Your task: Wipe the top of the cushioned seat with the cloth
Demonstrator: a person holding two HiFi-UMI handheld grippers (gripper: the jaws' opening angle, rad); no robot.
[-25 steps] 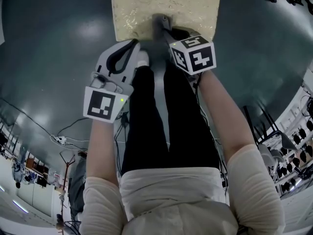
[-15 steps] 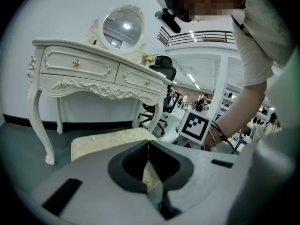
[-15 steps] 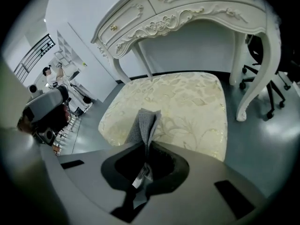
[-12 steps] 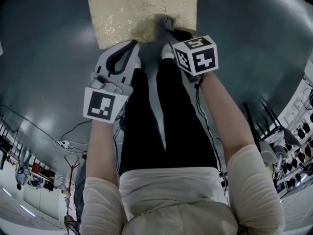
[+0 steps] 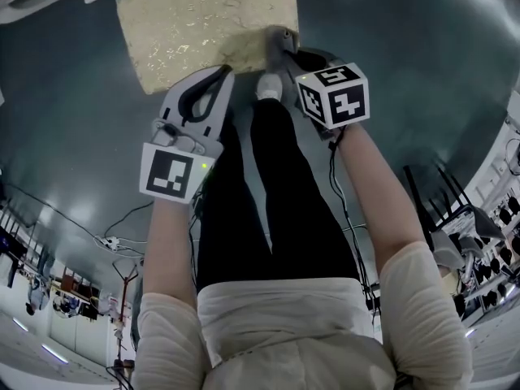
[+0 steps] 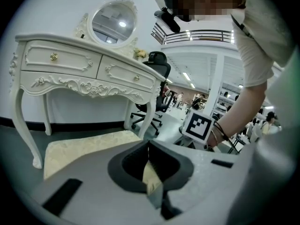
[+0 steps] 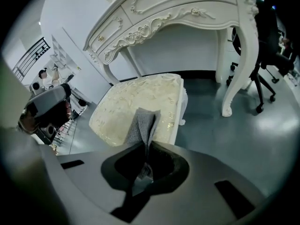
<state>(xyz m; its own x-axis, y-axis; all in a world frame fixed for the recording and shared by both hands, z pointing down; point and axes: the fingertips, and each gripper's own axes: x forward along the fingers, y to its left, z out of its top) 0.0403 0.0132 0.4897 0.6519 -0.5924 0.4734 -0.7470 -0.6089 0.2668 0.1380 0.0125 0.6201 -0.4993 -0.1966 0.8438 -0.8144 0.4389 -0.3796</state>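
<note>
In the head view, the cushioned seat (image 5: 203,23) is sliding from the top centre of the frame toward the upper left. More of its gold-patterned top is showing than a second ago, and it is now lying at a slant. Both claws are keeping their places in the frame, so the person is probably still stepping and turning toward the seat. I judge that wiping is not yet under way.

The right claw (image 5: 283,55) is pinching the grey cloth (image 5: 275,37) between closed jaws. A fold is standing up past the tips over the seat's lower right corner, and I cannot tell whether it is touching the cushion. In the right gripper view the cloth (image 7: 144,121) is hanging in front of the near end of the seat (image 7: 136,102).

The left claw (image 5: 226,73) is hovering at the seat's lower edge with its jaws pressed together on nothing. In its own view only a sliver of cushion is showing below them.

A white dressing table (image 6: 84,74) with a round mirror (image 6: 114,20) is standing behind the seat, one carved leg close to its far side. A black office chair (image 7: 267,46) is sitting well off at the right edge of the right gripper view. The person's white shoe (image 5: 268,88) is coming right up to the seat. Nothing is lying on the cushion.
</note>
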